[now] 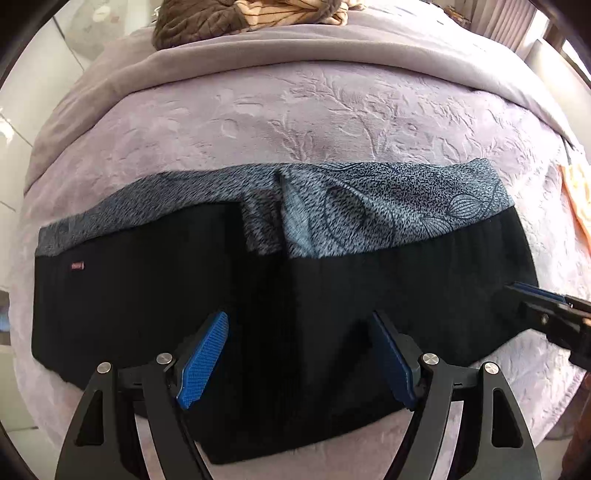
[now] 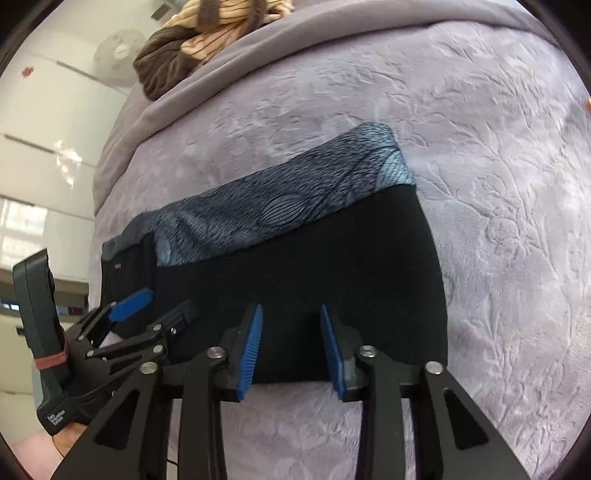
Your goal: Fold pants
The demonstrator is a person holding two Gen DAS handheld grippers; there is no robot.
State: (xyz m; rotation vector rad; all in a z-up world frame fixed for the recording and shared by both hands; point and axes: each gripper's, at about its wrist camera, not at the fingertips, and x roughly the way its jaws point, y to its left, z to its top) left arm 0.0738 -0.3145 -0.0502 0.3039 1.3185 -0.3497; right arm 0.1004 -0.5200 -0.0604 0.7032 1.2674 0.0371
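The black pants (image 1: 155,306) lie flat across the bed, folded lengthwise, with their grey-blue patterned lining (image 1: 369,214) showing along the far edge. They also show in the right wrist view (image 2: 332,266). My left gripper (image 1: 301,343) is open and empty, jaws spread wide just above the near middle of the pants. My right gripper (image 2: 291,339) is open and empty over the near edge of the pants at their right end. It enters the left wrist view (image 1: 543,299) from the right.
The lilac embossed bedspread (image 1: 295,114) covers the bed. A brown and tan striped blanket (image 1: 236,18) is heaped at the far end. An orange cloth (image 1: 578,199) lies at the right edge. The bed's left edge drops to a pale tiled floor (image 1: 22,155).
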